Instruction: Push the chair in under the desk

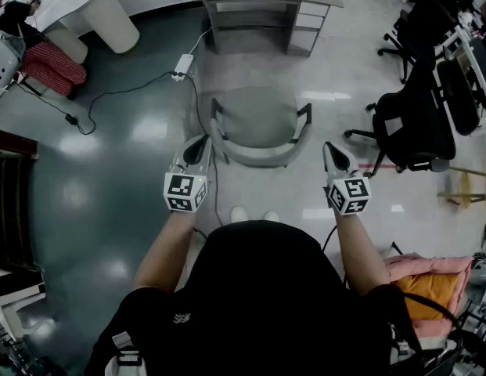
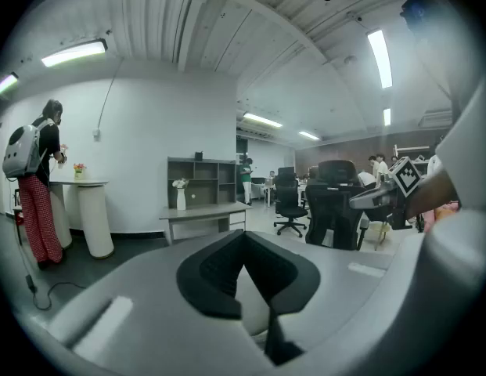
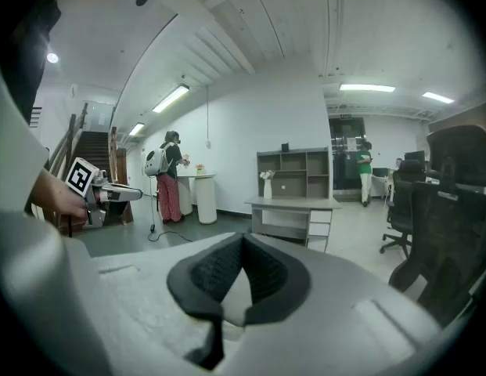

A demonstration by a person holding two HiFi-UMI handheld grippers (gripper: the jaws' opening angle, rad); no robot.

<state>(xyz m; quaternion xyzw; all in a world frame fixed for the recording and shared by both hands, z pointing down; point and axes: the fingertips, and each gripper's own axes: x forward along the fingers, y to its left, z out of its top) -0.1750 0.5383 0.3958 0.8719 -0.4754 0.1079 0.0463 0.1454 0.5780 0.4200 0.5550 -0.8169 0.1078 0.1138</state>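
Observation:
A grey armchair (image 1: pixel 258 124) stands on the floor in the head view, a short way in front of the grey desk (image 1: pixel 262 2), its curved back towards me. My left gripper (image 1: pixel 202 141) is shut and empty, its tip by the chair's left rear corner. Shut and empty too, my right gripper (image 1: pixel 330 149) hangs a little to the right of the right armrest. The left gripper view shows shut jaws (image 2: pixel 244 237) aimed at the desk (image 2: pixel 199 210); the right gripper view has its shut jaws (image 3: pixel 243 241) facing the desk (image 3: pixel 293 204). The chair is hidden in both gripper views.
A white power strip (image 1: pixel 182 65) with a black cable lies on the floor left of the chair. Black office chairs (image 1: pixel 419 124) stand at the right, a white round table (image 1: pixel 94 6) at the back left. A person in red trousers (image 2: pixel 35 194) stands by that table.

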